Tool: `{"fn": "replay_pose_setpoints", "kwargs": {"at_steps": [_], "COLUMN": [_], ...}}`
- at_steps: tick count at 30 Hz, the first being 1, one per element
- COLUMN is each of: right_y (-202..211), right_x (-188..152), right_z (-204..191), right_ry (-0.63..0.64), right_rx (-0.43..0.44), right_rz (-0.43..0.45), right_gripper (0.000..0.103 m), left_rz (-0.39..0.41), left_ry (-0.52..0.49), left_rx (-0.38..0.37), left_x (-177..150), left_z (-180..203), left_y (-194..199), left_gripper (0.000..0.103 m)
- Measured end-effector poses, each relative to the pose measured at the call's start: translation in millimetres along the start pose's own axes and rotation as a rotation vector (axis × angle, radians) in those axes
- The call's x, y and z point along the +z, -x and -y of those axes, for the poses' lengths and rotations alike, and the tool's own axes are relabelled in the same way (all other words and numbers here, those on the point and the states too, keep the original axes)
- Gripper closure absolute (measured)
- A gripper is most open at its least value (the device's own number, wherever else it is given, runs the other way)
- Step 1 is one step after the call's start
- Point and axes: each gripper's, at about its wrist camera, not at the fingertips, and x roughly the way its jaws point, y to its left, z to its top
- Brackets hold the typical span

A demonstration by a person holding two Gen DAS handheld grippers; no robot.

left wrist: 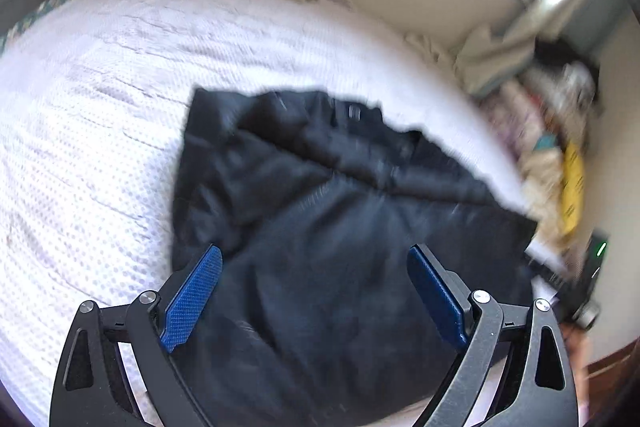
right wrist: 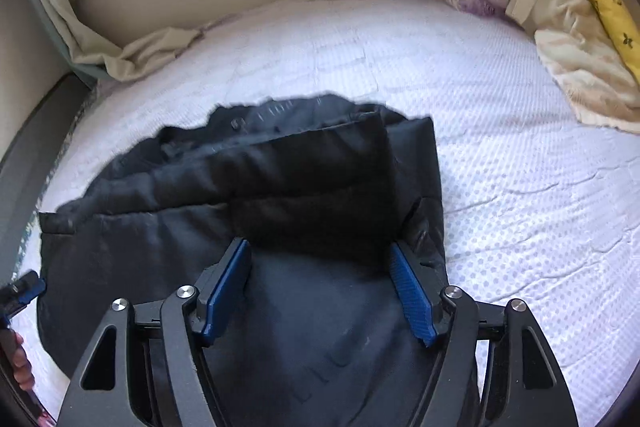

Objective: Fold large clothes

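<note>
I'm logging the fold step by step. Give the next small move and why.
Probably lower the right gripper and close its fingers on the black jacket edge below. Both grippers are open and empty, and the jacket lies only partly folded on the white bedspread.

A large black padded jacket (right wrist: 256, 227) lies on the white dotted bed (right wrist: 520, 187), partly folded. One dark panel is turned over its upper part, making a thick, rumpled double layer. Its lower part spreads flat and smooth, and the edges are uneven at the far side.
</note>
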Motion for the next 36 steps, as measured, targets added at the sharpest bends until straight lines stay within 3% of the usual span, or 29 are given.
{"fn": "replay_pose_setpoints", "kwargs": {"at_steps": [4,13,15,18,20,25,27,30,33,36], "right_y": [27.1,58.7,58.8,59.7,61.0,63.7,62.6,59.0,54.1,52.8], "right_x": [1.0,-6.5,-9.5,-11.8,-11.8,-10.4,-10.5,-11.8,-13.9,-15.6], "right_z": [-8.0,-37.9,-41.9,-41.7,-39.2,-34.1,-34.8,-38.6,-45.8,-53.9], "right_ry": [-0.003,0.06,0.07,0.059,0.048,0.027,0.025,0.033,0.053,0.08], "right_rx": [0.053,0.207,0.23,0.263,0.275,0.285,0.29,0.293,0.291,0.286], "right_rz": [0.048,0.051,0.037,0.018,0.014,0.014,0.01,0.0,-0.011,-0.012], "right_gripper": [0.031,0.026,0.026,0.026,0.026,0.026,0.026,0.026,0.026,0.026], "left_rz": [0.034,-0.122,-0.156,-0.213,-0.182,-0.164,-0.169,-0.185,-0.189,-0.183], "left_ry": [0.097,0.271,0.318,0.408,0.392,0.292,0.299,0.35,0.38,0.408], "left_rx": [0.017,-0.033,-0.066,-0.196,-0.23,-0.232,-0.236,-0.29,-0.34,-0.375], "left_x": [10.5,-2.4,-8.3,-22.9,-27.4,-33.9,-34.6,-38.9,-42.2,-42.7], "left_z": [-28.8,-80.5,-90.5,-105.6,-105.7,-89.8,-90.1,-93.8,-96.5,-95.1], "left_y": [19.1,-18.3,-27.1,-46.6,-49.4,-51.9,-51.7,-56.1,-58.3,-57.6], "left_gripper": [0.005,0.005,0.005,0.001,0.001,0.002,0.009,0.03,0.045,0.053]}}
